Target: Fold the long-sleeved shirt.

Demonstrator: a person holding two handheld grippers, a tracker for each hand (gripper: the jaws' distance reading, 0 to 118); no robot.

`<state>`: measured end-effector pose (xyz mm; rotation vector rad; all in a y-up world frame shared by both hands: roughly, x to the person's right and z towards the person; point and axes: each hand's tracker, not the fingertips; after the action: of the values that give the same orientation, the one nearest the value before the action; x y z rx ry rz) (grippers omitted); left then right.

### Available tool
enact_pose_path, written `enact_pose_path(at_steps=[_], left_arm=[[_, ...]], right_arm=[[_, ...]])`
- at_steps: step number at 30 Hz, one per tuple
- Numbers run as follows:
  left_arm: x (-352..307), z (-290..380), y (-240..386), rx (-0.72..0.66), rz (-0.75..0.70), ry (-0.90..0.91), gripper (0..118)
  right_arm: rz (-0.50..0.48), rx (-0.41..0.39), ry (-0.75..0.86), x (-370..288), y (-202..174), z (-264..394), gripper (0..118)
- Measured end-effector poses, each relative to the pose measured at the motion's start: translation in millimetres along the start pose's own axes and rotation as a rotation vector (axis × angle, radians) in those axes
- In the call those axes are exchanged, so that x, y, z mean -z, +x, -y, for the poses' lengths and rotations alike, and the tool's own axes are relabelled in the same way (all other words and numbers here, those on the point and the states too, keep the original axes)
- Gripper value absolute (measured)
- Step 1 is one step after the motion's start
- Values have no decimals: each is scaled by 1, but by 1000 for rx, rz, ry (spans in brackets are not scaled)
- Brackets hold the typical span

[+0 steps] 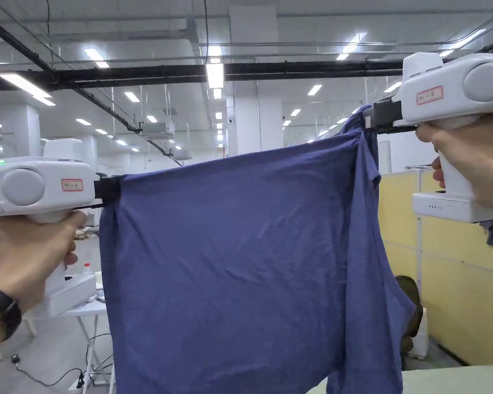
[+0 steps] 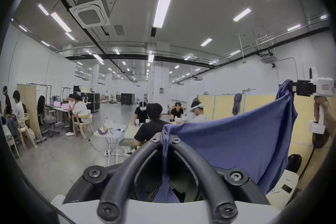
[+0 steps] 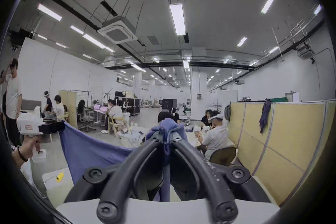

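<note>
Jaws of the left gripper (image 1: 108, 189) and the right gripper (image 1: 374, 117) are each clamped on a top corner of the blue shirt (image 1: 250, 267), which hangs spread in the air between them, with the yellow partition (image 1: 461, 287) farther behind the shirt's right edge.

left tongs (image 1: 108, 189) grip shirt (image 1: 250, 267) | right tongs (image 1: 376, 115) grip, higher | hanging
</note>
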<state>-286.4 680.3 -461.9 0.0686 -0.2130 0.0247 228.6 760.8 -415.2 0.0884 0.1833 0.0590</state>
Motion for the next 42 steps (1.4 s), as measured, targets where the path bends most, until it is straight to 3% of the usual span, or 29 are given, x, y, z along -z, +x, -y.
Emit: enact_pose_path(at_steps=[7, 18, 30, 42], left_arm=[[8, -49, 8, 14, 4, 50, 4], [51, -49, 3, 12, -6, 22, 4], [124, -33, -8, 34, -25, -25, 4], [213, 1, -33, 64, -73, -100, 4]], right_arm=[[22, 11, 19, 4, 8, -27, 6], [31, 2, 7, 38, 14, -20, 6], [66, 3, -5, 118, 21, -7, 6], [79, -78, -48, 218, 16, 22, 6]])
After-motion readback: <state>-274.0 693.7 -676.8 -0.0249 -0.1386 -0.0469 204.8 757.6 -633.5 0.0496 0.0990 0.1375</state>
